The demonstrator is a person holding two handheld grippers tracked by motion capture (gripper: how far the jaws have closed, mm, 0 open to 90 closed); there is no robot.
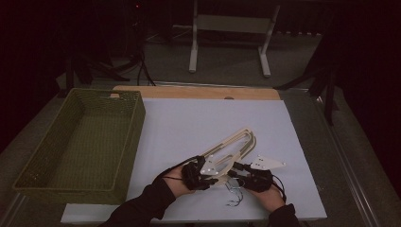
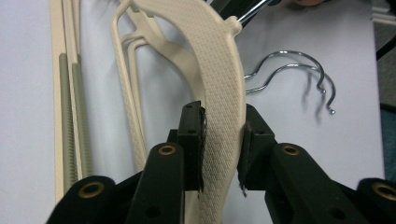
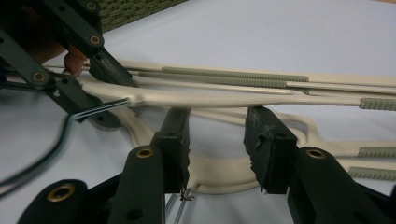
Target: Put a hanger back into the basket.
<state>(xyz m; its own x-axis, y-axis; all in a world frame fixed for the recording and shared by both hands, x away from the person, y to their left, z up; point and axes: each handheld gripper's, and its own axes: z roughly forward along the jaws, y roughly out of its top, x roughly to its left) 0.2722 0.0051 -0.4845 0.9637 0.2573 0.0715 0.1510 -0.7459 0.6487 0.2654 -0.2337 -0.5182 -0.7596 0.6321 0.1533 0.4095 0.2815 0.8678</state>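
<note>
Hangers [image 1: 235,146] lie stacked near the front of the white tabletop [image 1: 189,123], cream plastic ones with chrome hooks [image 1: 232,193] pointing toward the person, and both hands work at the hook end of the pile. The left tongs [image 1: 211,176] are closed on the textured shoulder of the top hanger [image 2: 219,93] — in the left gripper view both pads press its flanks, so this one is held. The grip sits close to the neck, probably because that is the stiffest place to lift or peel one hanger away from the rest.

The right tongs [image 1: 235,170] stand partly open. In the right gripper view the jaws straddle the lower hangers' curved frame [image 3: 219,175] with a gap on each side, gripping nothing; my guess is they are there to pin or steady the pile while the left side separates its hanger. That same view shows the left tongs [image 3: 95,93] at the far left, at the neck of the top hanger.

A green woven basket [image 1: 118,142] stands at the left edge of the tabletop, empty as far as can be seen — likely the destination.

How many hangers are in the stack is hard to tell: two hooks [image 2: 299,70] show clearly in the left gripper view, yet the overlapping bars suggest perhaps more. The high view is dim, and the hands cover the necks.
</note>
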